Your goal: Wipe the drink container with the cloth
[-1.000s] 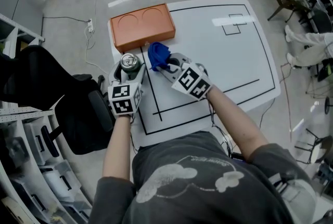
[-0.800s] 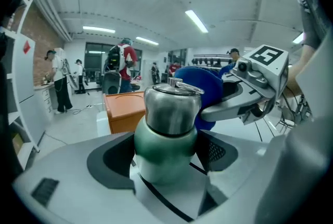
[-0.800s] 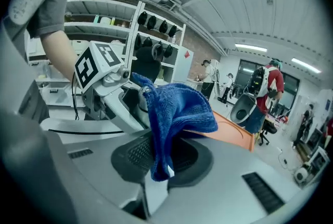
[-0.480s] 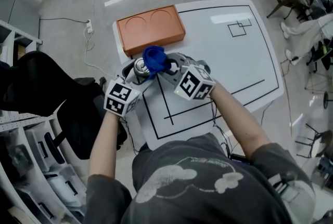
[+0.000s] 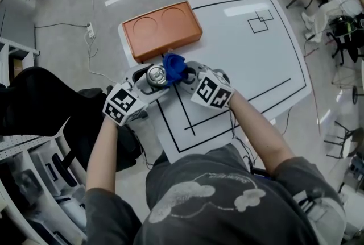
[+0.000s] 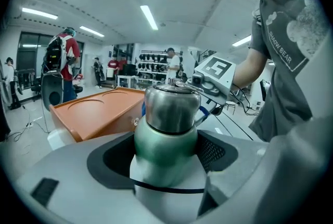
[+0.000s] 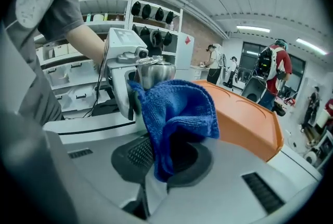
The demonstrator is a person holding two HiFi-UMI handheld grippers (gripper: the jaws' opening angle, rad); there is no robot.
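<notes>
Our left tongs (image 6: 165, 168) clamp the green and silver drink container (image 6: 167, 119) around its body, holding it over the left edge of the white table (image 5: 250, 67), just in front of the orange tray (image 5: 162, 28). Our right tongs (image 7: 156, 168) pinch the blue cloth (image 7: 179, 106), which bunches right beside the container's top

White table (image 5: 250, 62) with black lines, orange tray (image 5: 162, 29) at its far-left corner
</notes>
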